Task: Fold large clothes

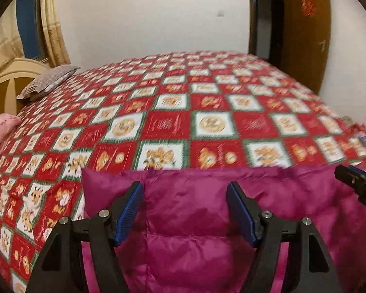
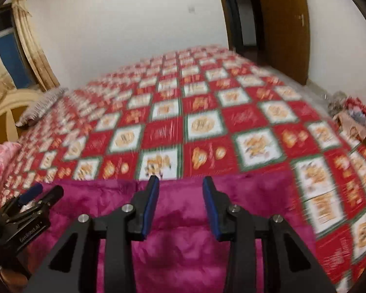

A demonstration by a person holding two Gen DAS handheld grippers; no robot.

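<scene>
A magenta quilted down jacket [image 1: 188,219] lies flat on the near part of the bed; it also shows in the right wrist view [image 2: 183,219]. My left gripper [image 1: 185,190] is open over the jacket's left half, its blue pads wide apart, holding nothing. My right gripper [image 2: 180,183] is open over the jacket's right half, near its far edge, also empty. The right gripper's tip shows at the right edge of the left wrist view [image 1: 358,185]. The left gripper shows at the lower left of the right wrist view [image 2: 34,200].
The bed [image 1: 207,112] carries a red, white and green checked cover. A grey striped pillow [image 1: 48,80] and a cream headboard [image 1: 9,78] are at far left. Pink bedding [image 1: 0,131] lies at the left edge. A brown door [image 1: 305,31] stands behind. Clutter [image 2: 351,114] lies at far right.
</scene>
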